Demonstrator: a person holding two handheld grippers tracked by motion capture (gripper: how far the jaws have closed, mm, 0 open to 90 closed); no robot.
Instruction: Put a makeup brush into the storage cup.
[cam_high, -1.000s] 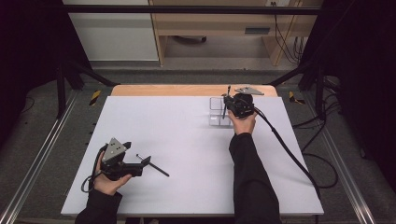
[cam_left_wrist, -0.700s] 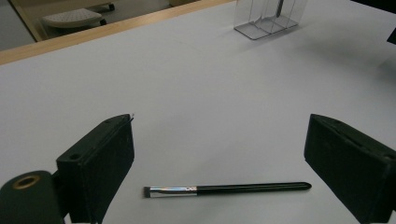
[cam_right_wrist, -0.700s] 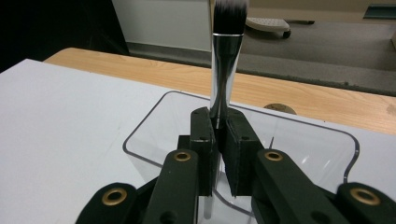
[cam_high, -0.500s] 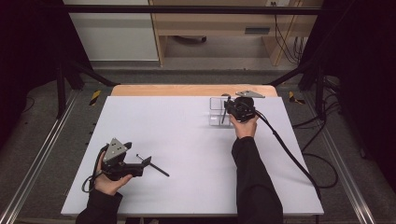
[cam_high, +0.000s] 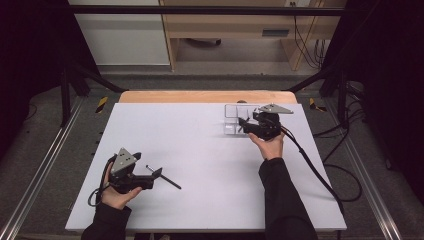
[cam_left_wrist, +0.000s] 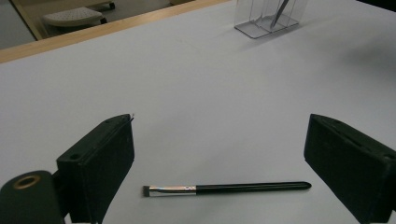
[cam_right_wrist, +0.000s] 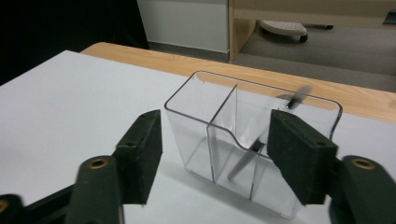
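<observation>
Two hand-held black two-jaw grippers are seen over a white-topped table (cam_high: 210, 150) with a light wooden far edge. Right gripper (cam_high: 246, 126): it is held at the far right of the table, and its jaws have just been opening; they are parted, with nothing pressed between them. Directly ahead of those jaws stands a clear plastic organiser box with upright dividers (cam_right_wrist: 233, 140), resting on the table. A slim dark-handled brush (cam_right_wrist: 254, 151) is seen leaning at a slant inside the box's right-hand compartment, its upper end blurred above the rim.

Left gripper (cam_high: 155, 175): it is held low at the near left of the table, with its jaws spread wide and nothing between the pads. A small makeup brush with a black handle, silver ferrule and short dark bristles (cam_left_wrist: 224, 188) lies flat on the table between and just ahead of those jaws, touched by neither. The two grippers are well apart. Grey floor and pale wooden furniture are seen beyond the table.
</observation>
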